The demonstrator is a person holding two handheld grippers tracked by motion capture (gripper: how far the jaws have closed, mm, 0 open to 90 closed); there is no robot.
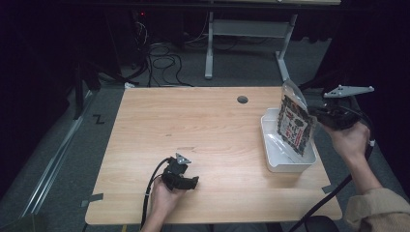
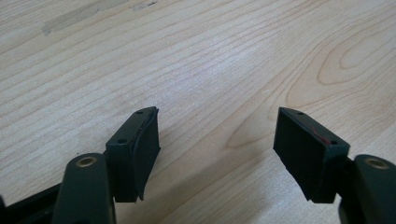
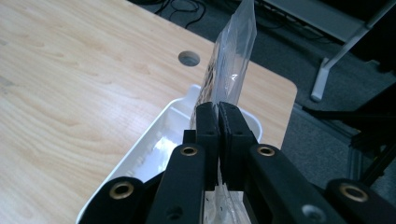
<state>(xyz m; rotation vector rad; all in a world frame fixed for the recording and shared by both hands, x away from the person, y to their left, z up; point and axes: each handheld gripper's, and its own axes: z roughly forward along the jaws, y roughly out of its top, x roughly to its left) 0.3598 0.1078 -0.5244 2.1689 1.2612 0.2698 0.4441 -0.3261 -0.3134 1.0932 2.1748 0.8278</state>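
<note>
A flat snack packet [image 1: 295, 121] with dark print and a clear top hangs upright over the white tray [image 1: 273, 157] at the table's right side. My right gripper [image 1: 316, 113] is shut on the packet's right edge, coming in from the right. In the right gripper view the two jaws pinch the clear plastic of the packet [image 3: 233, 60] between them, above the tray [image 3: 149, 144]. My left gripper [image 1: 186, 182] rests low near the table's front edge, left of centre. Its jaws stand wide apart [image 2: 217, 149] over bare wood, with nothing between them.
The wooden table [image 1: 193, 125] has a round cable hole [image 1: 242, 99] near its back edge. Dark floor with cables [image 1: 164, 63] and a grey desk frame [image 1: 251, 43] lie beyond the table. A cable [image 1: 150, 188] trails from the left gripper toward the front edge.
</note>
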